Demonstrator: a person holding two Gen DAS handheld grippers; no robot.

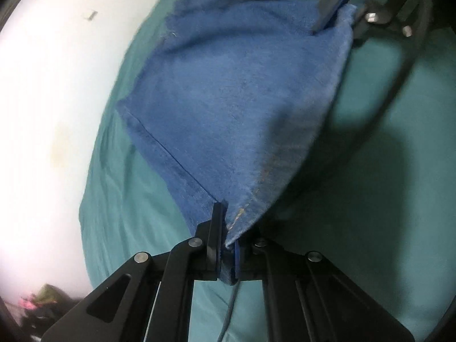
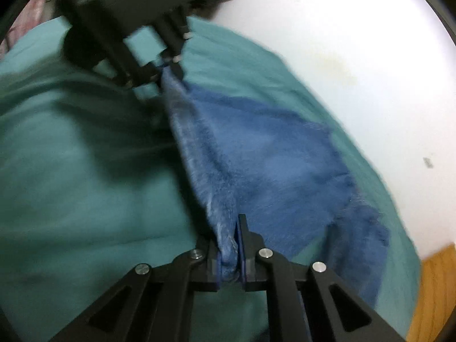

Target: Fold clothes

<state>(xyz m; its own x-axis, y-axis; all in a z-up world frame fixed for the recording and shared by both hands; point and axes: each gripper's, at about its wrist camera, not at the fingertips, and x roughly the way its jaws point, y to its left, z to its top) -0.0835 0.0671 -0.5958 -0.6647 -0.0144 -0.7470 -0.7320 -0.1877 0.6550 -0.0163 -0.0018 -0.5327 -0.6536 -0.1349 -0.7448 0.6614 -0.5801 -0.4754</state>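
Note:
A blue garment (image 1: 228, 91) of fuzzy cloth hangs stretched between my two grippers above a teal bedspread (image 1: 384, 185). My left gripper (image 1: 225, 228) is shut on one corner of its edge. My right gripper (image 1: 339, 8) shows at the top right of the left wrist view, shut on the other corner. In the right wrist view my right gripper (image 2: 232, 245) pinches the blue garment (image 2: 270, 165), and my left gripper (image 2: 166, 65) holds the far end. The garment's lower part drapes onto the bedspread (image 2: 85, 185).
A white wall (image 1: 57, 85) runs along the far side of the bed, also in the right wrist view (image 2: 356, 42). A strip of wooden floor (image 2: 433, 290) shows at the lower right. Some dark and pink clutter (image 1: 37, 305) lies at the lower left.

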